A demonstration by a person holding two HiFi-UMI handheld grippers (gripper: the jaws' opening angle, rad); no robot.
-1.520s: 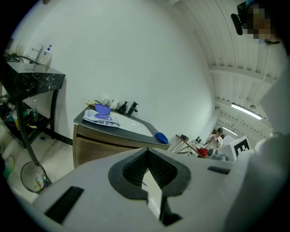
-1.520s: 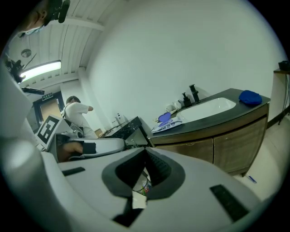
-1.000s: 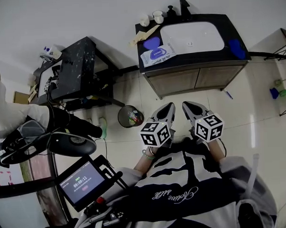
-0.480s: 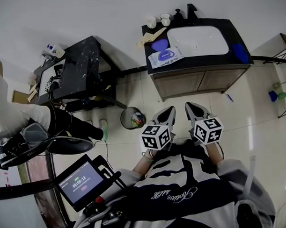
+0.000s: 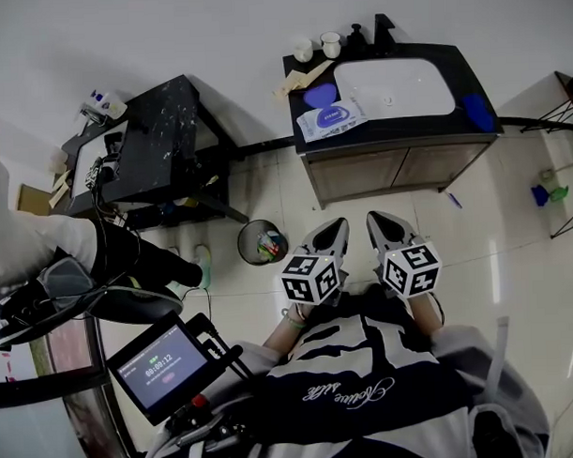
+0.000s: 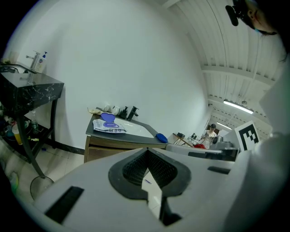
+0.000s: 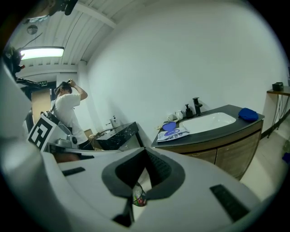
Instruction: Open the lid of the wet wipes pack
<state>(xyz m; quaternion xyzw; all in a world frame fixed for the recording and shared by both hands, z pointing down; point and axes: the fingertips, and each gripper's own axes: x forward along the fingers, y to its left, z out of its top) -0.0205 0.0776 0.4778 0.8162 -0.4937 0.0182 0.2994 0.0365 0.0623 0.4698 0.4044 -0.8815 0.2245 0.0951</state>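
Claws: left claw [image 5: 338, 226] and right claw [image 5: 375, 220] were closed, empty;
Pack: white-and-blue soft wet wipes pack [image 5: 331, 117] lay well apart on black desk [image 5: 405, 123];
Risk: unbraced, it might slide

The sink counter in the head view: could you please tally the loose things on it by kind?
Cups: 2
Wet wipes pack: 1
Purple oval by the pack, perhaps its lid: 1
Blue pad: 1
Dark bottle: 1
Tan strip: 1
Total: 7
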